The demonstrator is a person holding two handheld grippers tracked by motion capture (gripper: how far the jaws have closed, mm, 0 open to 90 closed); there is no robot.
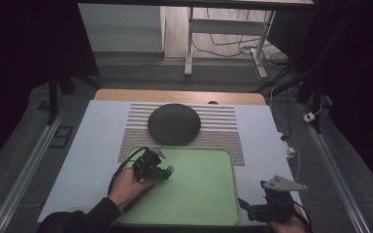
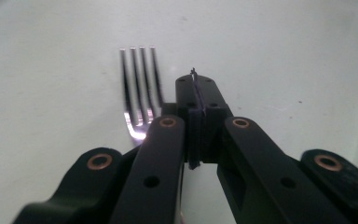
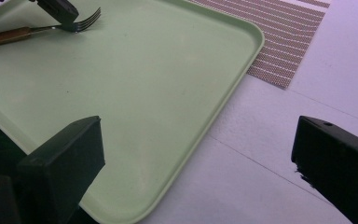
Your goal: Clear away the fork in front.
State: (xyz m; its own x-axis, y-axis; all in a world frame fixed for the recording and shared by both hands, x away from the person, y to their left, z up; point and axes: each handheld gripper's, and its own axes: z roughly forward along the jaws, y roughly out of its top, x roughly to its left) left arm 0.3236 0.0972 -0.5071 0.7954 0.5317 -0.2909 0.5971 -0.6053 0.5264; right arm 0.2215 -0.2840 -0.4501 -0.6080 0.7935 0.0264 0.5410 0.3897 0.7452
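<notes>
Forearms and both grippers sit lowest in the high view: the left gripper [image 1: 161,171] rests over the near-left part of the green tray [image 1: 209,194], clenched on a fork [image 1: 169,169], while the right gripper [image 1: 252,206] waits off the tray's right edge above the white table cover [image 1: 92,145]. Beyond the tray lie a striped mat [image 1: 223,119] and a dark round dish [image 1: 174,124]; past the table, a grey floor and desk legs with cables.

Along the left gripper's own view, the jaws stand pressed together and the fork [image 2: 140,84] juts out beside them, tines low over the tray.

From the right gripper's view, its jaws gape apart with nothing between them; the wooden-handled fork [image 3: 42,29] lies far across the tray [image 3: 144,93].

The fork is seemingly being set down; letting go comes next.
</notes>
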